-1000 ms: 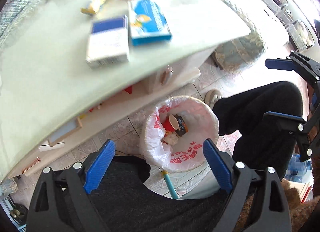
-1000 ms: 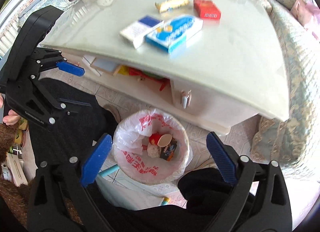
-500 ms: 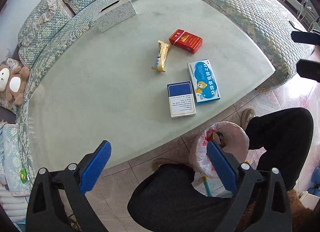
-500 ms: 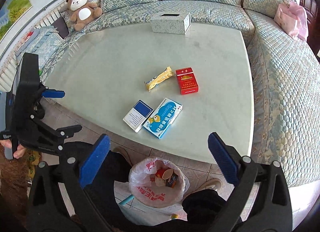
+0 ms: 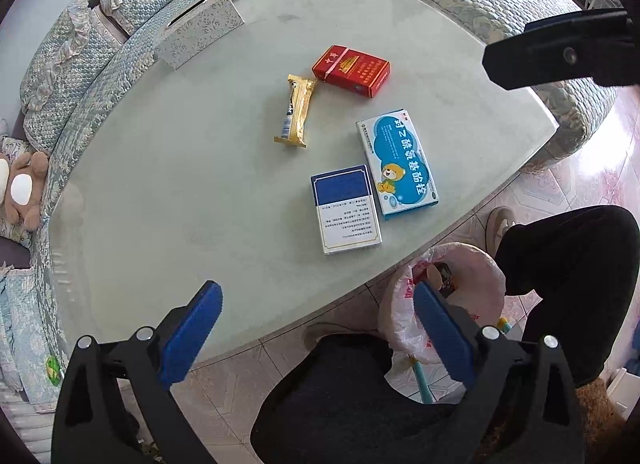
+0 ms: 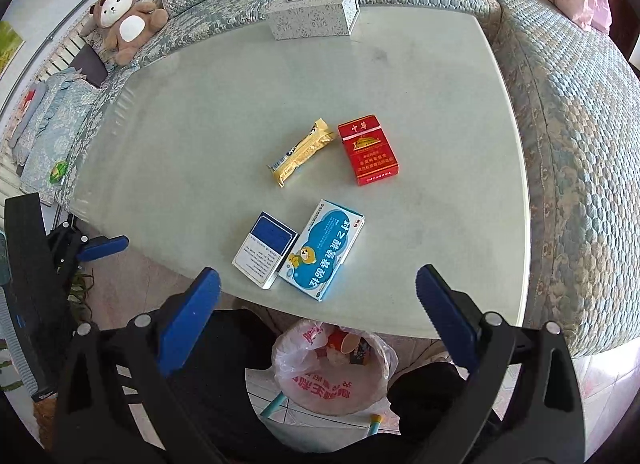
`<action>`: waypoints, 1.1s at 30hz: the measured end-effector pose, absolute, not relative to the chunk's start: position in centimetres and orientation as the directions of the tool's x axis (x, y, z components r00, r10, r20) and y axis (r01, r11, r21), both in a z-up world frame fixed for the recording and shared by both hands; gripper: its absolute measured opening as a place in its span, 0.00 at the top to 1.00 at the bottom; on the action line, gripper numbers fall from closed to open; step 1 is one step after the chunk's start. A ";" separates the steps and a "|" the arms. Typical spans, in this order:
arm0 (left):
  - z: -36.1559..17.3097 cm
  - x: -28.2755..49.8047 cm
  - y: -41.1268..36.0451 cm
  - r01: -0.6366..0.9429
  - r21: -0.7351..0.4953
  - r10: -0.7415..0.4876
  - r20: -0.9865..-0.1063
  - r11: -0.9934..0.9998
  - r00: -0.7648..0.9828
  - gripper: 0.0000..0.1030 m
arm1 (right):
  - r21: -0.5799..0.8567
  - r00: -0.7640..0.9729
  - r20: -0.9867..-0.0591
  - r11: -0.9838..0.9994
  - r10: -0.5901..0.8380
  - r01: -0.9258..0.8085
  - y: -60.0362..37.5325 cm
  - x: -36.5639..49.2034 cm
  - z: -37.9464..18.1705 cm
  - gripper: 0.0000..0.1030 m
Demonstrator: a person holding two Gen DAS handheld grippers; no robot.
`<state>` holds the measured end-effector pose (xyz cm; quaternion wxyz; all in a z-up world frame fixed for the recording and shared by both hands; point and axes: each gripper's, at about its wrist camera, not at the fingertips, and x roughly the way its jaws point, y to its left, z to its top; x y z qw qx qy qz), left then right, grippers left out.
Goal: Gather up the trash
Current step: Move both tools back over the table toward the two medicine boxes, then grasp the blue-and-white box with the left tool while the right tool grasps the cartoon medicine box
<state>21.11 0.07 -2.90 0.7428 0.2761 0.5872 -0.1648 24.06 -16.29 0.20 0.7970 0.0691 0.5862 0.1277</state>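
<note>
Both claws, left claw [image 5: 316, 328] and right claw [image 6: 318, 314], gape released, having just widened, nothing between them; beyond lie four packets on the tabletop [image 6: 208, 124], the blue-and-white box [image 6: 265, 250] nearest; below, the bagged bin [image 6: 334, 372] holds what looks like a red cup

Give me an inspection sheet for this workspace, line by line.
Surface: pale glass table, bare apart from the items below.
Job's things: red cigarette pack, yellow snack wrapper, blue medicine box, blue-and-white box touching it; lined trash bin on the floor, already holding rubbish.
Clutter: tissue box at the far edge.
Grippers: left tool and right tool both open, empty.
Cables: nothing seen.
Surroundings: quilted sofa, teddy bear.
</note>
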 end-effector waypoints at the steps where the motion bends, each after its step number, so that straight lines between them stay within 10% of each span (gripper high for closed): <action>1: -3.7 21.4 0.0 0.574 0.205 0.079 -0.968 0.793 0.237 0.09 | 0.260 0.270 -0.921 0.959 0.282 -0.115 -16.2 24.5 -0.4 0.07; 33: -15.8 27.3 0.7 0.521 0.028 0.003 -0.999 0.853 0.048 0.09 | 0.231 0.073 -0.971 0.970 0.226 0.072 -13.3 31.0 -15.1 0.07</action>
